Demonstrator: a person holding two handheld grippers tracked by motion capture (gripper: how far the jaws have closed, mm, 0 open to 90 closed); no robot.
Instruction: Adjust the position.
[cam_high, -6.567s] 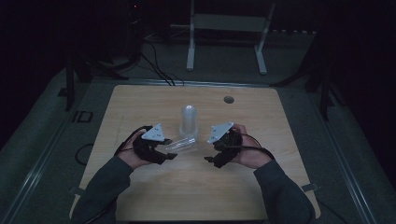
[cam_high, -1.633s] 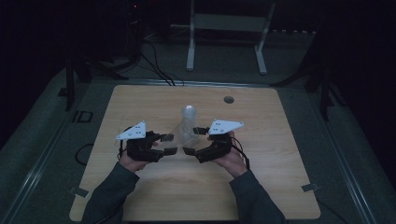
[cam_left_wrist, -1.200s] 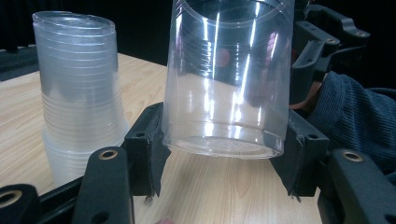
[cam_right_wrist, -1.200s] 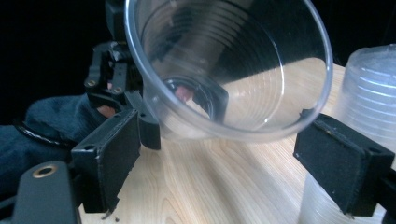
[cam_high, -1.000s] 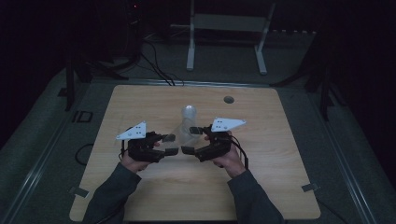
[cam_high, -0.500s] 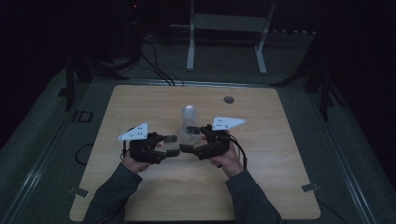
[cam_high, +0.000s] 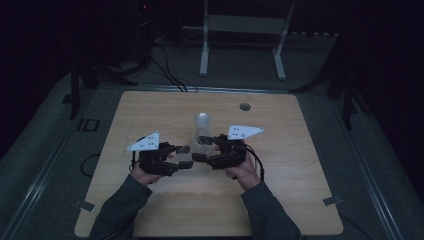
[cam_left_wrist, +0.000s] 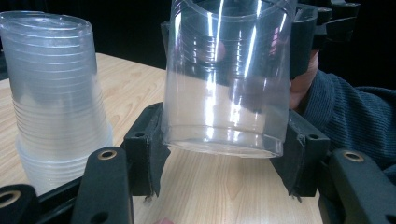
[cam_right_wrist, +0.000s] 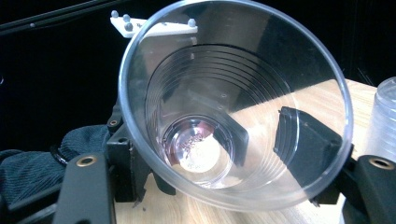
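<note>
Left hand-held gripper (cam_left_wrist: 222, 154) and right hand-held gripper (cam_right_wrist: 215, 149) brought nose to nose low over the bench (cam_high: 300, 200), just in front of the person, with one clear cup (cam_left_wrist: 224, 84) bridging the two. Broad pale wooden bench otherwise nearly bare. Next in size, a tall stack of nested clear cups (cam_high: 202, 131), standing mouth-down just behind the two tools and apart from both. Then the single cup itself: lifted off the wood, lying roughly on its side, closed base toward the left tool and open mouth toward the right one. Left jaws clenched across the base end, pads pressed to the wall on both sides. Right jaws set either side of the mouth end, close against the wall, though impossible to tell whether truly pinching or merely flanking. Smallest, a round hole (cam_high: 244, 106) in the wood near the far edge, well away from the work. Judged progress: one cup separated and in the air, probably mid-handover from left to right; release by the left, a secure hold by the right and a placement on the wood all left to do, with the whole stack waiting.
</note>
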